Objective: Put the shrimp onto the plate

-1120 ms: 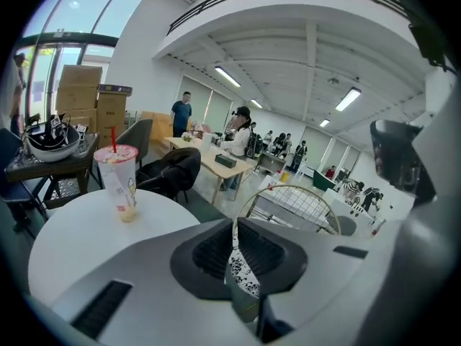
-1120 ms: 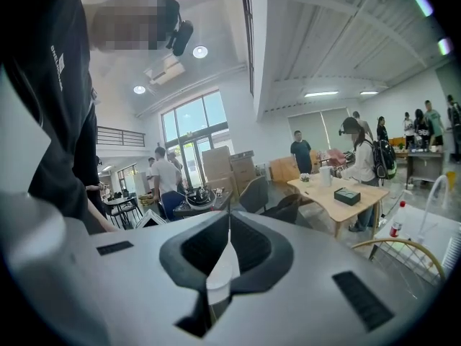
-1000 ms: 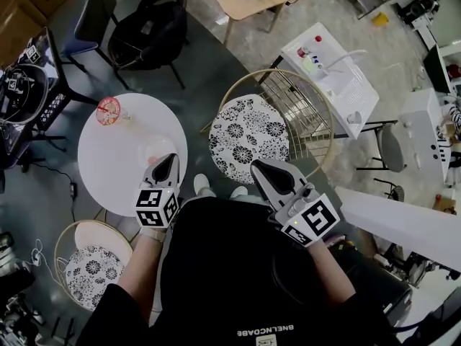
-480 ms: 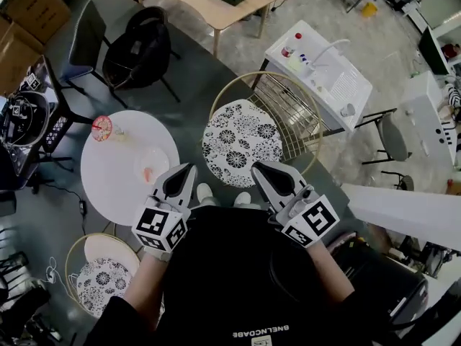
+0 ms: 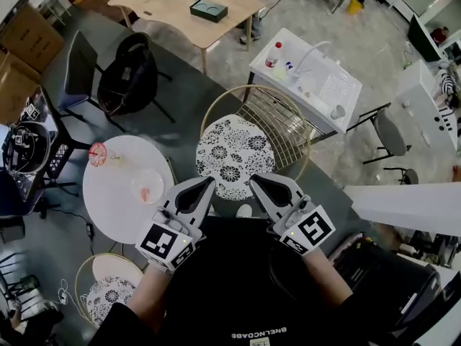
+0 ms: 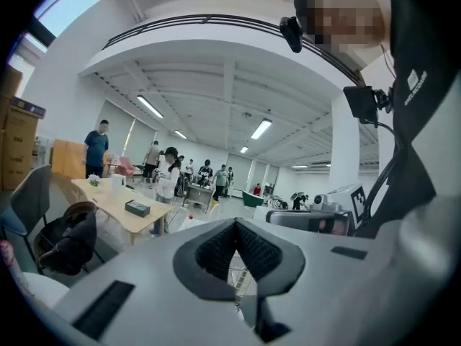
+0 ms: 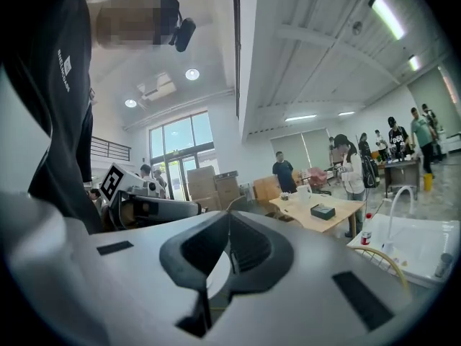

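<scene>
In the head view a round white table (image 5: 115,207) stands at the left. On it rests a pale plate (image 5: 151,181) with a small pink shrimp (image 5: 144,193) lying in it. My left gripper (image 5: 209,182) is shut and empty, lifted off to the right of the plate, over the table's right edge. My right gripper (image 5: 253,181) is shut and empty too, close beside the left one, above the patterned chair. Both gripper views look up into the room; the left gripper (image 6: 234,227) and the right gripper (image 7: 229,220) show their jaws pressed together on nothing.
A red-and-white round thing (image 5: 97,153) sits at the table's far left edge. A gold wire chair with a floral cushion (image 5: 234,157) stands ahead, a floral stool (image 5: 108,294) at lower left. Further off are a wooden table (image 5: 187,2), a white cart (image 5: 306,74) and several people.
The left gripper has moved right, from over the plate to beside the right gripper. The shrimp stays on the plate. The view has tilted further into the room.
</scene>
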`<action>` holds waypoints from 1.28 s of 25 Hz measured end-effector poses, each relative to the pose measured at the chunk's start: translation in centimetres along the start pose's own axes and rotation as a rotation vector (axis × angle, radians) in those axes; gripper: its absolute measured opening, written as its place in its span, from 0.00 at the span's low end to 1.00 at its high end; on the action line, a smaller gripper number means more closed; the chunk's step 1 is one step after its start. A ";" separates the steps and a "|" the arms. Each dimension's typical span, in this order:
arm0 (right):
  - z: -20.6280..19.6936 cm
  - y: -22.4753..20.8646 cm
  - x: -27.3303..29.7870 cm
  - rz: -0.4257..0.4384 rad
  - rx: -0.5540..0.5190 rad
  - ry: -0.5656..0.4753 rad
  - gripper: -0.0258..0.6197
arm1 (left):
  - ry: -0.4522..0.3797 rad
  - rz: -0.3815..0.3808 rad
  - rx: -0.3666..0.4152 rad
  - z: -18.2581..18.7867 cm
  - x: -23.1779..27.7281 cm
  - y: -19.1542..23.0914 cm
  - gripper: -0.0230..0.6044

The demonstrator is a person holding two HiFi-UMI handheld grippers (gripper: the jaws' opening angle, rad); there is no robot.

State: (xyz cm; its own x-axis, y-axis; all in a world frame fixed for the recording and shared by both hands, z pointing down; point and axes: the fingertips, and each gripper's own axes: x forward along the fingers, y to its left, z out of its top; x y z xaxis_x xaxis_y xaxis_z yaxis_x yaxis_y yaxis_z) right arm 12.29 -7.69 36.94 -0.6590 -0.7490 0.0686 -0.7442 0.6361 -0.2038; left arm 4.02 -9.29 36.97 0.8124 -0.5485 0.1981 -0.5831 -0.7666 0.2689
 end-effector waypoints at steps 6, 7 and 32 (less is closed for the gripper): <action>0.7 -1.3 -1.8 -0.062 0.048 -0.014 0.07 | -0.007 -0.068 0.049 1.9 2.1 -2.1 0.04; 0.8 -1.7 -2.4 -0.080 0.051 -0.024 0.07 | -0.010 -0.076 0.056 2.2 2.3 -2.4 0.04; 1.8 -3.7 -4.7 -0.168 0.010 -0.079 0.07 | -0.008 -0.090 0.002 2.1 3.0 -2.1 0.04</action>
State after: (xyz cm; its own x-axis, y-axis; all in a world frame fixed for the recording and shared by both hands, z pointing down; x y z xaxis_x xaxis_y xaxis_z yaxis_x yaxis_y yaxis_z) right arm 18.33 -6.86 35.60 -0.5141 -0.8573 0.0256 -0.8419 0.4987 -0.2059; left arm 7.73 -10.05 34.98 0.8614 -0.4801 0.1658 -0.5079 -0.8135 0.2834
